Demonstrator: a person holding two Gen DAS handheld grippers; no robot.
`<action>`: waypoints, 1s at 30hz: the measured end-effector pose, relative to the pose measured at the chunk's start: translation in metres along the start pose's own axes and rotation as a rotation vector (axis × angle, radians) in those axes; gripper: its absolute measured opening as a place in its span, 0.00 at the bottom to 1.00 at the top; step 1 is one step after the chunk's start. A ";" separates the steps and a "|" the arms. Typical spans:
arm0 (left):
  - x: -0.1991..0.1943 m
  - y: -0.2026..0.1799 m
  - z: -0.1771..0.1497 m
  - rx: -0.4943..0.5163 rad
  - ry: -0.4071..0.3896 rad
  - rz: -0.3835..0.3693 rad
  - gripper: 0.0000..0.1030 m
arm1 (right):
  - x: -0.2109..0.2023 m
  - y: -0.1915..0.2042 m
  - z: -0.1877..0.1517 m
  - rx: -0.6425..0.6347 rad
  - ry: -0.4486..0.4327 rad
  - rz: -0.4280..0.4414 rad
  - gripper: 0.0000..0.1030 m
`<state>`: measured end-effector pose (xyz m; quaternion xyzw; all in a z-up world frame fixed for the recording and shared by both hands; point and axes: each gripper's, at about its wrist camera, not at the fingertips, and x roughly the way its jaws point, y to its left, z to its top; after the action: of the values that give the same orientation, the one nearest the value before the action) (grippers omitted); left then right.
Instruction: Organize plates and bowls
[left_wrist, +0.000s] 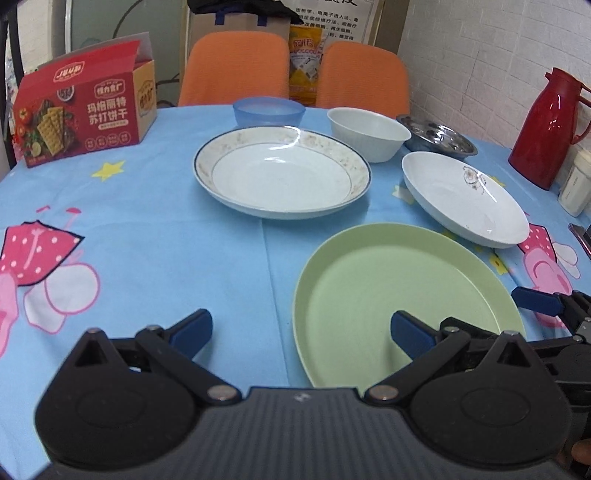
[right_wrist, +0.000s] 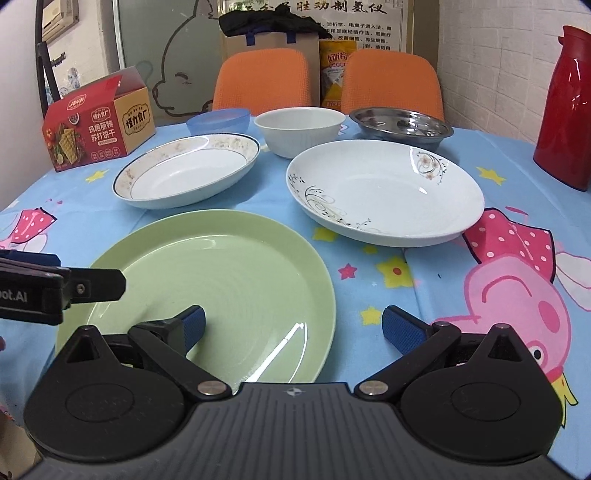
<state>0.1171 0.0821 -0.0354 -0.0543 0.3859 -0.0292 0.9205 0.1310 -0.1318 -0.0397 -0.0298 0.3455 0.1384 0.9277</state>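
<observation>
A green plate (left_wrist: 388, 295) (right_wrist: 221, 273) lies nearest on the blue tablecloth. Behind it sit a white plate with a dark rim (left_wrist: 282, 171) (right_wrist: 186, 170) and a flower-patterned white plate (left_wrist: 463, 197) (right_wrist: 384, 190). Farther back stand a blue bowl (left_wrist: 268, 110) (right_wrist: 218, 121), a white bowl (left_wrist: 367, 133) (right_wrist: 300, 127) and a steel dish (left_wrist: 437, 137) (right_wrist: 400, 123). My left gripper (left_wrist: 301, 334) is open and empty, its right finger over the green plate's near edge. My right gripper (right_wrist: 293, 326) is open and empty, straddling the plate's right rim.
A red cracker box (left_wrist: 83, 107) (right_wrist: 98, 122) stands at the back left. A red thermos (left_wrist: 546, 127) (right_wrist: 567, 110) and a white bottle (left_wrist: 576, 182) stand at the right edge. Two orange chairs (left_wrist: 236, 68) (right_wrist: 391, 79) sit behind the table.
</observation>
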 end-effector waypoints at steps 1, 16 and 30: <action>0.001 0.000 0.000 0.004 0.004 -0.004 0.99 | -0.002 -0.001 -0.004 -0.005 -0.021 0.008 1.00; 0.007 -0.013 -0.001 0.098 0.023 -0.009 0.80 | -0.008 0.000 -0.004 -0.044 -0.040 0.079 1.00; -0.011 -0.016 0.003 0.025 -0.020 -0.001 0.34 | -0.016 0.014 -0.005 -0.054 -0.107 0.045 1.00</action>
<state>0.1113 0.0675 -0.0232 -0.0432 0.3765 -0.0340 0.9248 0.1122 -0.1232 -0.0327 -0.0397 0.2921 0.1701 0.9403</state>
